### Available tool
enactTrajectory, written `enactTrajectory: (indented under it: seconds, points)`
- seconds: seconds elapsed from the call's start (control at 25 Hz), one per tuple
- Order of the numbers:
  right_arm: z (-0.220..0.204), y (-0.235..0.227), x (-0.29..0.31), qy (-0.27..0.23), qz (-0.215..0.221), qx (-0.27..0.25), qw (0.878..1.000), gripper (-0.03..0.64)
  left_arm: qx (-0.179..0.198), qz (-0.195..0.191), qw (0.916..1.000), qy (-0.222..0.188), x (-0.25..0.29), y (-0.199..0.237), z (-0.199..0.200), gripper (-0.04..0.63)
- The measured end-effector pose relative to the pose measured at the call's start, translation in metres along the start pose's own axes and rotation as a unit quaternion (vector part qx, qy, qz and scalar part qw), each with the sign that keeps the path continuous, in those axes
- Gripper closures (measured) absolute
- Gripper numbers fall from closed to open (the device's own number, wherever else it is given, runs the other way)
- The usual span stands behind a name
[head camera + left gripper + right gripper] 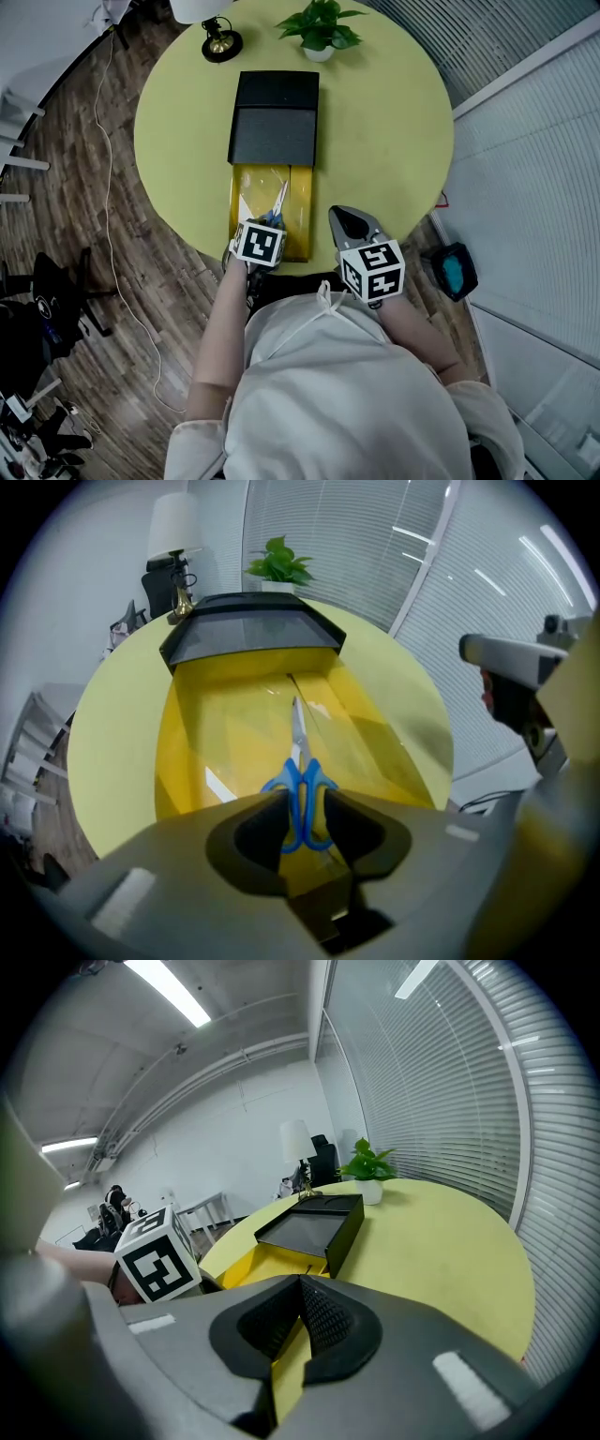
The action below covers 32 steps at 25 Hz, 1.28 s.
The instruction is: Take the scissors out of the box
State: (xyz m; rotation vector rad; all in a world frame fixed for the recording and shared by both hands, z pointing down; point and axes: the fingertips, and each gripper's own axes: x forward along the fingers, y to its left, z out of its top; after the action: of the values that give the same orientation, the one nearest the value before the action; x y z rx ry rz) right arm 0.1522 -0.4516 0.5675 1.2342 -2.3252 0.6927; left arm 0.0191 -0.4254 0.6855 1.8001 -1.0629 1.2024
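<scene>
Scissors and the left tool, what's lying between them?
Nothing: left gripper view shows the scissors with handles between the jaws of the open left tool.

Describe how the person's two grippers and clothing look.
The left gripper and right gripper have grey bodies with dark, scooped jaw pads; the right's pads are cross-hatched. The left cube and right cube are white with black square markers. The person wears a pale top, forearms bare.

Left gripper [305, 810] fingers apart, scissors [300, 778] between (inside yellow box [211, 728]).
</scene>
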Motion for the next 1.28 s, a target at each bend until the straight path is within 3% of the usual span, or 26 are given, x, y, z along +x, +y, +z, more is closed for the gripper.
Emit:
enactTrajectory:
  seconds: [0.2, 0.8, 1.28]
  points:
    - [-0.001, -0.001, 0.006, 0.006, 0.006, 0.001, 1.000, 0.618, -0.007, 0.001, 0.9995, 0.030, 0.009, 0.005, -0.003, 0.483]
    - [-0.003, -0.008, 0.005, 0.002, -0.003, 0.009, 1.000, 0.618, -0.003, -0.001, 0.9998, 0.019, 0.008, 0.008, -0.004, 0.505]
    - [-0.008, -0.007, -0.024, -0.012, -0.028, 0.013, 0.999, 0.618, -0.015, -0.011, 0.9986, -0.049, -0.030, -0.008, 0.000, 0.505]
